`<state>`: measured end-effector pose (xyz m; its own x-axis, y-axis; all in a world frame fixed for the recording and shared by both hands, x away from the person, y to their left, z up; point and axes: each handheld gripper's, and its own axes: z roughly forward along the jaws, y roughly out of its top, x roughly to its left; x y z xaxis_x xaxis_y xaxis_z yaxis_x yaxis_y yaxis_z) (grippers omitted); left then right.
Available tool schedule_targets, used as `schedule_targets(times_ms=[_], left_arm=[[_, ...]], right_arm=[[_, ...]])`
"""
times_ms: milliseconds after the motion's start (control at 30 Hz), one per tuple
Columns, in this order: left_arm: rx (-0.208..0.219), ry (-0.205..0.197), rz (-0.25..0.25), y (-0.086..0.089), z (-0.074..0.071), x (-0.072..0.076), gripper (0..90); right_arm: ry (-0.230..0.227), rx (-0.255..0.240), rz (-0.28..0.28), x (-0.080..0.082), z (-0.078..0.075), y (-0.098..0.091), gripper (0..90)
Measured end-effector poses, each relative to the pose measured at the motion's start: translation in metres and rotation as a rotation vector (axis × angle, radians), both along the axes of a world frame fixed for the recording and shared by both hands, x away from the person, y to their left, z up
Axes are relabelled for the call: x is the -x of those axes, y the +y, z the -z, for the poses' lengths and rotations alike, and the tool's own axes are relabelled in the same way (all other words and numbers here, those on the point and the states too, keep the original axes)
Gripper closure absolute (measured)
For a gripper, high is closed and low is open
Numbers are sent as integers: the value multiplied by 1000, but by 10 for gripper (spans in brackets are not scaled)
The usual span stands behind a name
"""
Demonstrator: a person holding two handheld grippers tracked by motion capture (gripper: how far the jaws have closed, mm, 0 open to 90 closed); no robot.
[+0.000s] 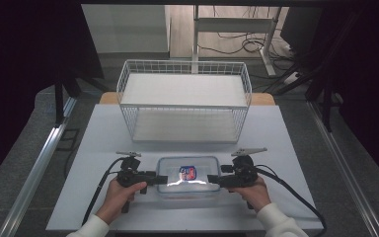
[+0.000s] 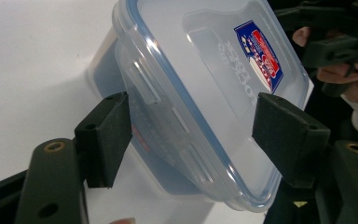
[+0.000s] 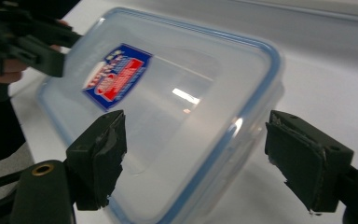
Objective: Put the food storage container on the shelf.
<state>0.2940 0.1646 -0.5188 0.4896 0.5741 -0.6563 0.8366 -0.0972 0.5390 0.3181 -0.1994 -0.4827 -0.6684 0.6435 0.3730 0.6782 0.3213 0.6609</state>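
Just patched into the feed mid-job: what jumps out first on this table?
A clear plastic box with a blue-edged lid and a red and blue sticker sits at the near edge of the white table. The left claw and the right claw flank its two ends, jaws apart around its edges in both gripper views. Behind it stands a white wire basket.

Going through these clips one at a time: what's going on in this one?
A person holds a gripper in each hand at either end of a clear lidded container on the white table. The left gripper has one jaw against the container's side and the other over the lid, not clearly clamped. The right gripper straddles the other end with open jaws. A white wire basket stands behind.
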Motion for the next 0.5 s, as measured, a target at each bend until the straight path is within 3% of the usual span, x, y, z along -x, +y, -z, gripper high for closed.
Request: schedule_targets(times_ms=[267,400,500], left_arm=[[19,19,-12,1,1,0,313],[34,28,-19,2,2,0,334],[30,21,-19,2,1,1,342]], right_arm=[[100,-35,-6,-7,9,3,175],[178,-93,-7,-11,15,-2,224],[220,-101,4,-13,13,-5,274]])
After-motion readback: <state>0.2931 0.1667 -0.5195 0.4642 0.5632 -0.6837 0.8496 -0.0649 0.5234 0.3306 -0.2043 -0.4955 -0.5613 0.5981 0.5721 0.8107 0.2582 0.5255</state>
